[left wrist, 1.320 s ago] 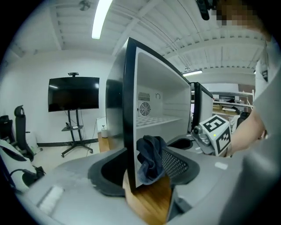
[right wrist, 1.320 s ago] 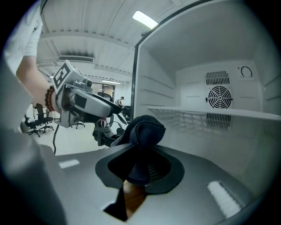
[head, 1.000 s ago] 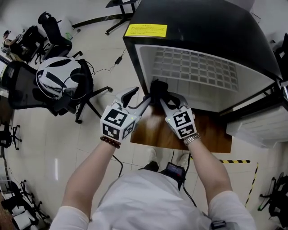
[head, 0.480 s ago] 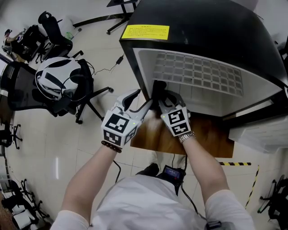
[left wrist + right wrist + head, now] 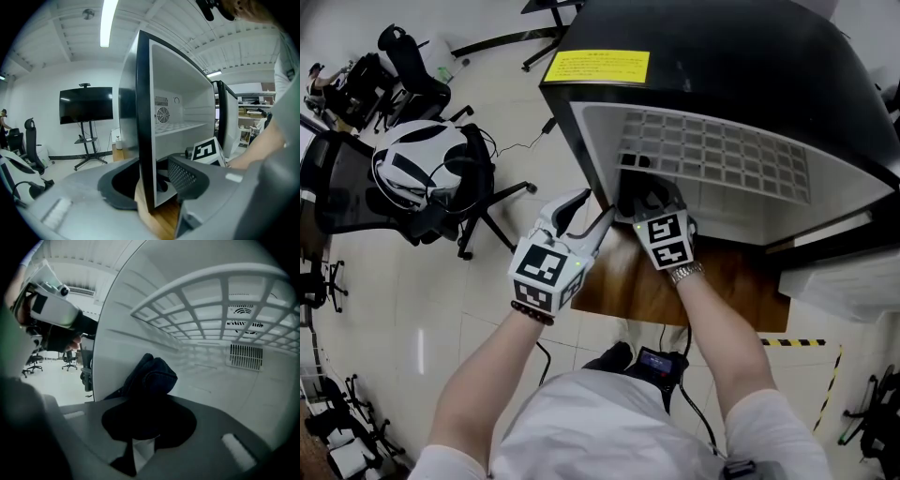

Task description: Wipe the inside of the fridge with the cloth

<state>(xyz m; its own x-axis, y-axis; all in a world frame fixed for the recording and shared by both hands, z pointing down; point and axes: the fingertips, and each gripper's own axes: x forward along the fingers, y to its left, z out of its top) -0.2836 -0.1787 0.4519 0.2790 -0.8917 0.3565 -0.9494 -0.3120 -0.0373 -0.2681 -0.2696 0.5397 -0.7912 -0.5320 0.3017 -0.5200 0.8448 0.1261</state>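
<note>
The right gripper (image 5: 149, 416) has its jaws clamped on a bunched dark cloth (image 5: 152, 376) inside the fridge (image 5: 722, 56), beside its inner side wall under the wire shelf (image 5: 211, 301), while the left gripper (image 5: 154, 180), whose jaws have just been closing, stands partly open astride the front edge of that side wall without gripping it.

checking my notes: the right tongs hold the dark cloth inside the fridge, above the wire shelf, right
Not above: the right gripper view shows the wire shelf overhead, so the right tongs hold the dark cloth inside the fridge, below the wire shelf.
</note>
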